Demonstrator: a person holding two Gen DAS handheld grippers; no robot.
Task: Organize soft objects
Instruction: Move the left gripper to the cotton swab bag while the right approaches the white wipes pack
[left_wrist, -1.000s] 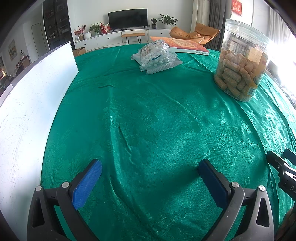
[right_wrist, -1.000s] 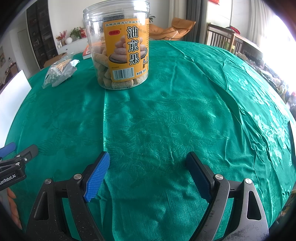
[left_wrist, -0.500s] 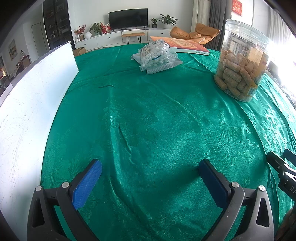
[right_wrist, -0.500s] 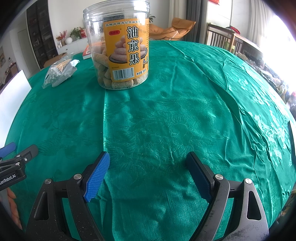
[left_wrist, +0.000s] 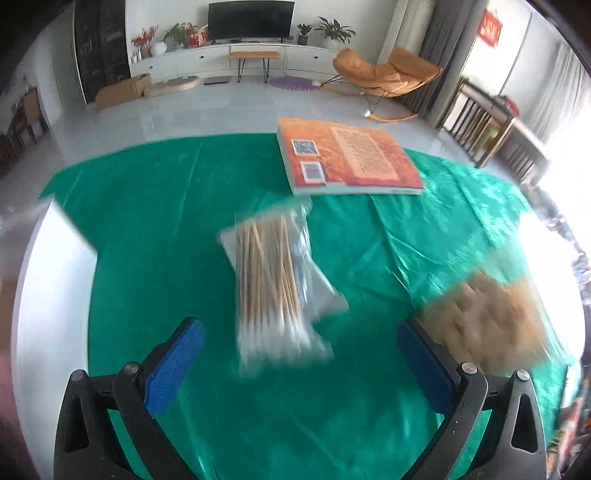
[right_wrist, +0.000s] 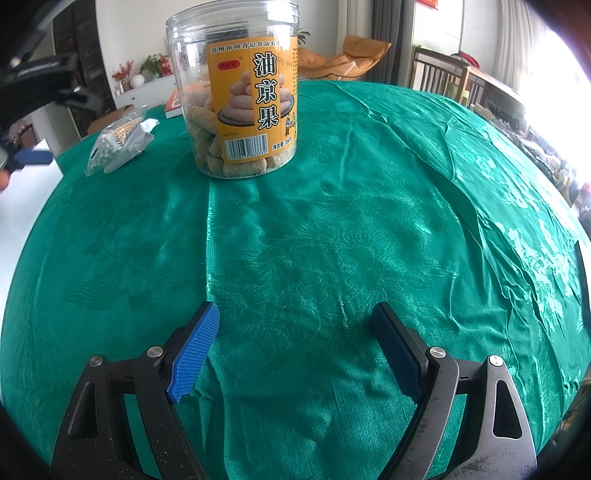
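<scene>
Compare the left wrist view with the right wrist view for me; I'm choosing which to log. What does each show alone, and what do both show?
Only the left wrist view shows the orange book's cover and the television. Only the right wrist view shows the jar's yellow label. Both show the bag of cotton swabs, the snack jar, blurred on the left, and the green tablecloth. The left claw and right claw are open and empty.

Tablecloth (right_wrist: 332, 229) is green cloth with a satin sheen, woven leaf pattern, creased in places. Jar (right_wrist: 236, 92) is clear smooth plastic with a glossy yellow printed label, rough crumbed snacks inside; bag of cotton swabs (left_wrist: 273, 284) is thin clear crinkly plastic film over pale wooden sticks with white cotton tips; book (left_wrist: 347, 158) has a smooth orange paper cover. Both grippers: matt black plastic arms, ribbed blue rubbery pads (right_wrist: 194, 354), bare metal screw heads.
</scene>
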